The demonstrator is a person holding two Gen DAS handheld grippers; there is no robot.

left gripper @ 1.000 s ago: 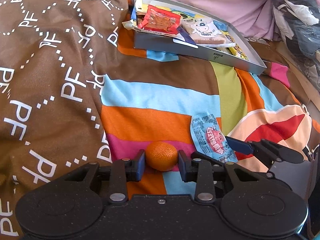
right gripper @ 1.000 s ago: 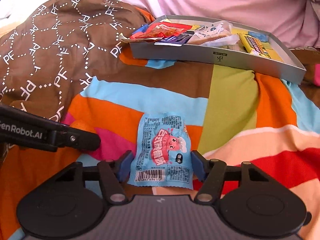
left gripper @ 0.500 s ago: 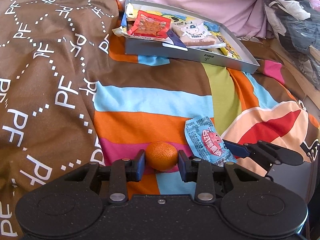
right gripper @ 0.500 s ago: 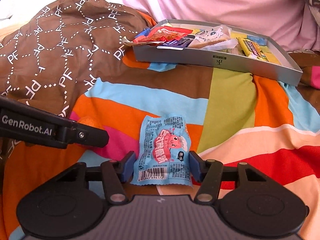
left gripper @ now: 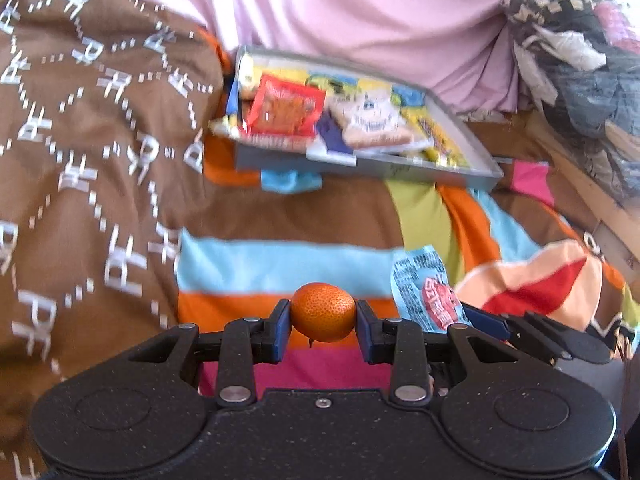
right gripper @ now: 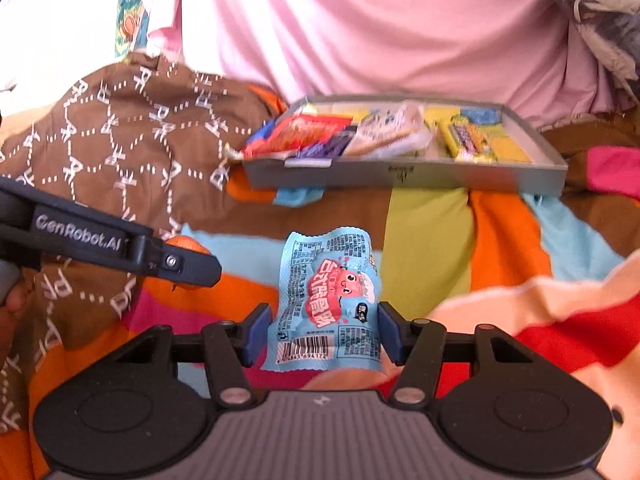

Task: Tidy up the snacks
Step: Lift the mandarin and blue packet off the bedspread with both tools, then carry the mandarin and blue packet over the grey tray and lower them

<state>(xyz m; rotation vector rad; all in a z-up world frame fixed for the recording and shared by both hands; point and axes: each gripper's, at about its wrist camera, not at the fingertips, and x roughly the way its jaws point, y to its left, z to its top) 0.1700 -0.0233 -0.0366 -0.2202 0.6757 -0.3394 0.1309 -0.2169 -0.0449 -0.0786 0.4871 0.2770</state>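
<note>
Left claw (left gripper: 323, 322): pads clamped on a small orange mandarin (left gripper: 323, 312), held clear above the striped bedspread (left gripper: 280, 264).
Right claw (right gripper: 320, 332): fingers pressed to both edges of a light blue snack packet (right gripper: 330, 300), barcode end nearest the camera.
Neighbours: the two claws ride side by side, the packet just right of the mandarin.
In the way: nothing lies between either claw and the tray ahead; brown lettered blanket (left gripper: 80, 160) bunches up on the left.
Open room: flat striped bedspread straight ahead; pink fabric (right gripper: 380, 32) behind the tray.
Tray (right gripper: 400, 178): grey, shallow, ahead of both claws, crowded with a red packet (left gripper: 285, 110), a cartoon-cow packet (left gripper: 372, 118) and yellow wrappers (right gripper: 472, 142).
</note>
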